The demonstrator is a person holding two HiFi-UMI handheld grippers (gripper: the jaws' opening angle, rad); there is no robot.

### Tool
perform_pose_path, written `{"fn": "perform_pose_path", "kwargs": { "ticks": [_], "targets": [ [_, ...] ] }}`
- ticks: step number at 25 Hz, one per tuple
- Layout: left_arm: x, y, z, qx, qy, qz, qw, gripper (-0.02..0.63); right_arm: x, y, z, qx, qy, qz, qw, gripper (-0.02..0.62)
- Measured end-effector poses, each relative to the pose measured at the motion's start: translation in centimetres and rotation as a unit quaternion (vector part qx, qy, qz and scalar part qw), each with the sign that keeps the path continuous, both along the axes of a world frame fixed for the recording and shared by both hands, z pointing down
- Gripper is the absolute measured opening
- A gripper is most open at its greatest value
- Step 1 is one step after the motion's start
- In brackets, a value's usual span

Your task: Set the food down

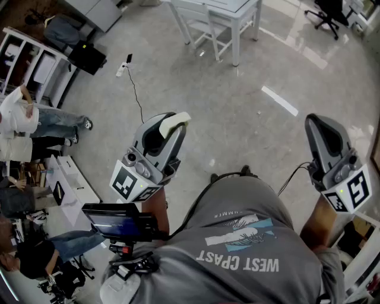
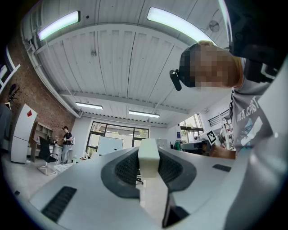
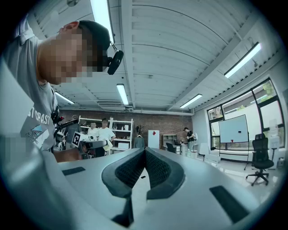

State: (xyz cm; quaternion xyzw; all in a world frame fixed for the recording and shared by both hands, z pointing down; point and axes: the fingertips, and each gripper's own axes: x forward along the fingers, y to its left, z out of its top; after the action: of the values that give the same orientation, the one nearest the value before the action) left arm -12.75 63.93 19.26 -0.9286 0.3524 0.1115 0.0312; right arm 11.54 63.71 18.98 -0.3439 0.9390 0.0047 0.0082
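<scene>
A pale cream block of food [image 1: 176,122] sticks out between the jaws of my left gripper [image 1: 171,126], which is shut on it and held up at chest height over the floor. In the left gripper view the same food block [image 2: 148,155] stands upright between the dark pads [image 2: 126,168], with the gripper [image 2: 148,158] pointing up toward the ceiling. My right gripper [image 1: 316,126] is raised at the right, apart from the food. In its own view the right gripper [image 3: 145,155] has its jaws closed together with nothing between them.
A white table [image 1: 228,15] stands ahead at the top, an office chair [image 1: 328,15] at the top right. A power strip and its cable [image 1: 126,65] lie on the grey floor. People [image 1: 27,122] and shelves are at the left. White furniture [image 1: 362,255] is close at the right.
</scene>
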Motion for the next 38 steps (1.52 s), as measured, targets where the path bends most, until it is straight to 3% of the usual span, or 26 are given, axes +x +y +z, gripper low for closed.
{"fn": "perform_pose_path", "kwargs": {
  "ticks": [15,19,25,28,32,38],
  "targets": [
    [3.1,-1.8,0.1,-0.005,-0.007,-0.005,0.9999,0.104,3.9,-2.2,-0.3,0.002,-0.046,0.007,0.999,0.008],
    [4.0,-1.9,2.0,-0.007,-0.007,-0.007,0.9999,0.104,4.9,-2.5,1.3,0.007,-0.058,0.004,0.998,0.008],
    [5.4,-3.4,1.3,-0.017,-0.038,-0.012,0.9991,0.104,6.5,-4.4,2.1,-0.001,-0.084,0.011,0.996,0.008],
    [7.0,-4.2,0.8,-0.006,-0.022,-0.003,0.9997,0.104,8.1,-4.8,1.4,-0.008,-0.065,0.02,0.998,0.008],
    [6.6,-5.0,0.5,-0.021,-0.005,-0.005,0.9997,0.104,7.1,-6.0,1.7,-0.006,-0.065,0.013,0.998,0.008],
    [8.7,-5.1,0.1,-0.023,-0.011,-0.003,0.9997,0.104,9.0,-6.1,2.5,-0.017,-0.071,0.015,0.997,0.008]
  ]
}}
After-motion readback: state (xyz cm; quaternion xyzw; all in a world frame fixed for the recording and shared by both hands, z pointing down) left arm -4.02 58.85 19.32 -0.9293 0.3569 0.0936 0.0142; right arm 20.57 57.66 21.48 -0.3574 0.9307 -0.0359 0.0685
